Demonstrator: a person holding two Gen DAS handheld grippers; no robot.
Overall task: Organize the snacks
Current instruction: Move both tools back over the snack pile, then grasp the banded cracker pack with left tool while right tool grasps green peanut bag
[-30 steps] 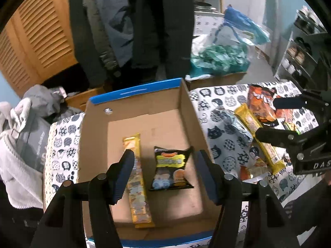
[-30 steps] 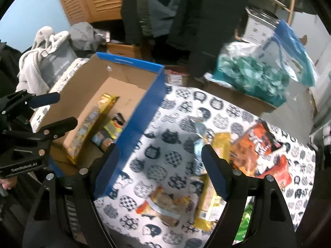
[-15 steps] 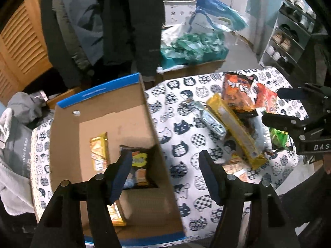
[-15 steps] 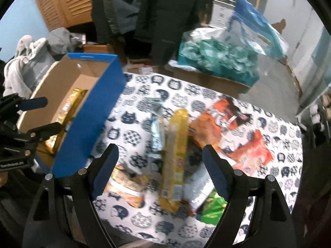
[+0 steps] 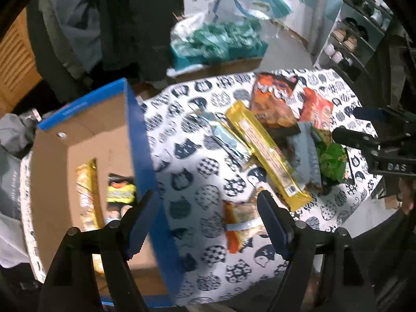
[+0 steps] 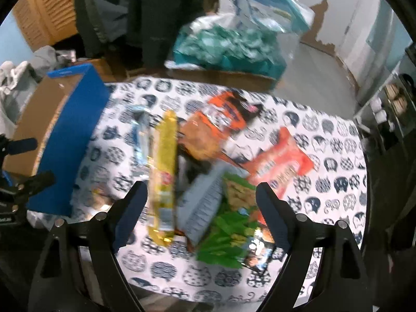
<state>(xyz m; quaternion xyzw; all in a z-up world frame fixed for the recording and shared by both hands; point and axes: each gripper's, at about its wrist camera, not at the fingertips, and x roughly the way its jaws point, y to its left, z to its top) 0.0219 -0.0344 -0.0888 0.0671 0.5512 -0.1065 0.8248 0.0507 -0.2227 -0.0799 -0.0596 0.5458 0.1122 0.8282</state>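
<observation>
A cardboard box with blue outer walls stands at the left of the table, also in the right wrist view. Inside lie a long yellow pack and a small black-and-yellow packet. Loose snacks lie on the cat-print cloth: a long yellow pack, a silver pack, orange bags, a green bag and a small orange packet. My left gripper is open and empty above the box's right wall. My right gripper is open and empty above the snack pile.
Hanging coats and a teal plastic bag on a cardboard box stand behind the table. A shoe rack is at the far right. A grey bag and clothes lie left of the box.
Both grippers have swung to the right, away from the box and over the loose snacks. Both stay open and empty.
</observation>
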